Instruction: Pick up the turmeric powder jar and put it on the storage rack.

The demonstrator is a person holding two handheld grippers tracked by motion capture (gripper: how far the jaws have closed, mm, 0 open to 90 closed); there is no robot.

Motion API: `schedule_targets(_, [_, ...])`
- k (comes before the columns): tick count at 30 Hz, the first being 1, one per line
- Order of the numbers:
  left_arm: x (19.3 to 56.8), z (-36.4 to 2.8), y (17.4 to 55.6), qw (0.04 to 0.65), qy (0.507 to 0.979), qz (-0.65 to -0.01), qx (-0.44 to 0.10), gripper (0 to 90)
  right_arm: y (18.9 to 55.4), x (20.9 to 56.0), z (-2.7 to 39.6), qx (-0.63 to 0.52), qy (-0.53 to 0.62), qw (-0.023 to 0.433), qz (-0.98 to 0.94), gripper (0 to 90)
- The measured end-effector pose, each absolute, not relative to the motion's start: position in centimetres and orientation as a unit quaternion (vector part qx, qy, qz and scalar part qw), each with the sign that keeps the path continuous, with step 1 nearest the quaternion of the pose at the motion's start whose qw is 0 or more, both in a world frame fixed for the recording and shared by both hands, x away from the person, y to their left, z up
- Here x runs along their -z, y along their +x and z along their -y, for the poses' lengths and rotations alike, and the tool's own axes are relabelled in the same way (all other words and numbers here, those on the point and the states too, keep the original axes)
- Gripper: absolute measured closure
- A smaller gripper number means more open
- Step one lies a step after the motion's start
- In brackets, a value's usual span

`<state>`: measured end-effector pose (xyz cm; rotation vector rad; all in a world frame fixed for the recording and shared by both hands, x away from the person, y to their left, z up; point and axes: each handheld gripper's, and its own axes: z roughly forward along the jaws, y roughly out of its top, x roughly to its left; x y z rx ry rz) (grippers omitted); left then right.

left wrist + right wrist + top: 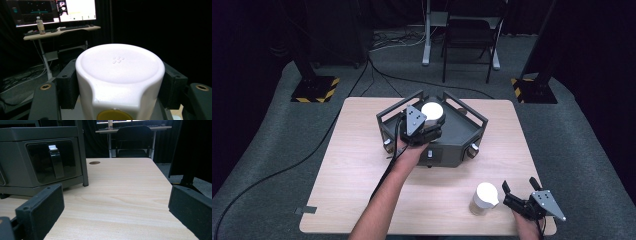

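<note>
Above the dark tray [472,131], the left hand-held gripper [426,121] clamps a white cup [432,110], lower body hidden.

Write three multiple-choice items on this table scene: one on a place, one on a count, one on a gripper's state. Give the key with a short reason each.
1. Where is the left gripper?
A. Over the dark grey machine
B. At the table's near right corner
C. On the floor

2. How many white cups are there?
A. One
B. Two
C. Four

3. How do the right gripper's jaws stand?
A. Shut on a cup
B. Open, nothing between them
C. Shut on the machine's handle

Key: 1 A, the high view shows it above the dark grey machine. 2 B, one held cup sits between the left jaws and a second cup stands on the table by the right gripper. 3 B, the right gripper view shows bare tabletop between wide jaws.
</note>
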<state>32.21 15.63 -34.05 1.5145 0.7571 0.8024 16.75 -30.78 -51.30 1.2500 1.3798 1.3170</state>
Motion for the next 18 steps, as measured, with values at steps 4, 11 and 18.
schedule_targets(4, [34.4, -15.1, 32.7, 0.584, 0.648, -0.329, -0.362, 30.8, 16.8, 51.3, 30.8, -0.525, 0.498, 0.417, -0.550, 0.0])
schedule_targets(11, [34.4, -14.1, 33.6, 0.567, 0.643, -0.351, -0.376, 30.8, 16.8, 51.3, 30.8, -0.525, 0.497, 0.417, -0.551, 0.0])
schedule_targets(18, [34.4, -13.3, 34.3, 0.552, 0.643, -0.368, -0.381, 30.9, 16.8, 51.3, 30.9, -0.527, 0.497, 0.415, -0.550, 0.0])
